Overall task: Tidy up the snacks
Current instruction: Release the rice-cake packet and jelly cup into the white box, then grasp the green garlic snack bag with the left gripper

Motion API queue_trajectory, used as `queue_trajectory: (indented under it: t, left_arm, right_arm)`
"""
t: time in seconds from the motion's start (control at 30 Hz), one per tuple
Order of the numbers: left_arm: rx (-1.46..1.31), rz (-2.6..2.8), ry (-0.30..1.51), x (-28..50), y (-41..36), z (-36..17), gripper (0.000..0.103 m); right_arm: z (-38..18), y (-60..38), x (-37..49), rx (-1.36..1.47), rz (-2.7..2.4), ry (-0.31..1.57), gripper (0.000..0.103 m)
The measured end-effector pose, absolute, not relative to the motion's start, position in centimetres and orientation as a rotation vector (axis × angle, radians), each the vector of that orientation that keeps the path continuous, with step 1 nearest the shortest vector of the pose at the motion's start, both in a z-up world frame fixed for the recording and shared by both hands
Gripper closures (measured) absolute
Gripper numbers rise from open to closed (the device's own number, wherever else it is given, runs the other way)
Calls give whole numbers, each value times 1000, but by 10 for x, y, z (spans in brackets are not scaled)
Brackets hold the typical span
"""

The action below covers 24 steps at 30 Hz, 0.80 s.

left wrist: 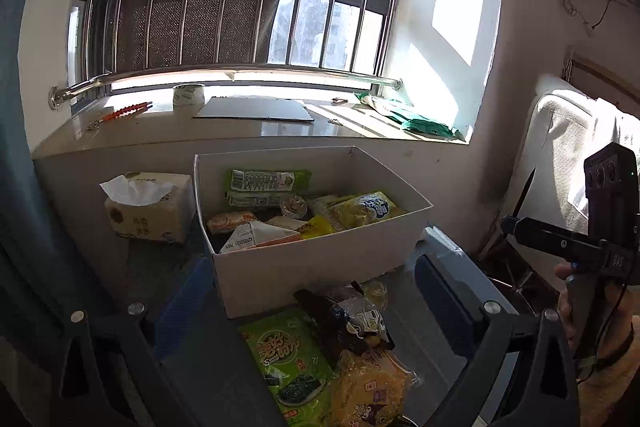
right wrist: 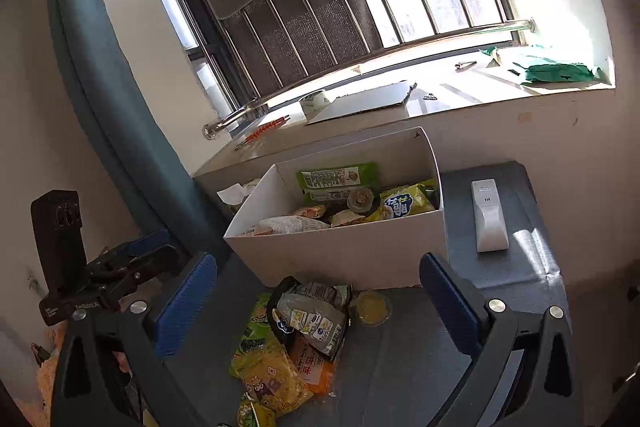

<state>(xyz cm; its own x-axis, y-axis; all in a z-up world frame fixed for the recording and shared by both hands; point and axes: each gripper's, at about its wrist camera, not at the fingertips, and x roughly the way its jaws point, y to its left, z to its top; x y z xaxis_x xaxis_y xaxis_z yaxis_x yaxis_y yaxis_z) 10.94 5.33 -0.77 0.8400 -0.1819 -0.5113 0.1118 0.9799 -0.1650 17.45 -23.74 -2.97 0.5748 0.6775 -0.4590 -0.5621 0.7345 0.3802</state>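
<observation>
White cardboard box (right wrist: 340, 259) sat on the grey table (right wrist: 520, 275) under the windowsill, already holding several snack packets (left wrist: 304, 211). Just before it lay a loose pile of snacks (right wrist: 296, 339). Left gripper (left wrist: 312, 311) and right gripper (right wrist: 316, 303) both gaped wide, empty.

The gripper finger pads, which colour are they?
Blue pads, black frame; clearest in the right wrist view.

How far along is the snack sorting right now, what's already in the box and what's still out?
Done: the white box already holds several packets, including a green one against its far wall. In hand: nothing; both tongs, left and right, are open and empty. Left: the loose pile before the box, with a green seaweed pack, a yellow packet and a small cup.
</observation>
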Motion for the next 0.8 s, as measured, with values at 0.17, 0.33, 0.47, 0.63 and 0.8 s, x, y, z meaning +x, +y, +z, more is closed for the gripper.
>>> queue_trajectory:
  t: [0.17,0.33,0.47,0.63,0.8]
  left_arm:
    - [-178,-171,568,68,44,-37,0]
    - [-245,-154,607,38,40,-67,0]
    - [-268,-171,655,26,36,-83,0]
    - [-253,-198,738,26,20,-106,0]
    - [-214,-211,826,38,-6,-129,0]
  right_arm:
    - [-62,-252,137,249,726,654,0]
    - [-98,-256,107,291,721,724,0]
    - [-117,-250,99,296,792,801,0]
    - [-117,-248,103,274,732,800,0]
    - [-113,-264,107,338,702,790,0]
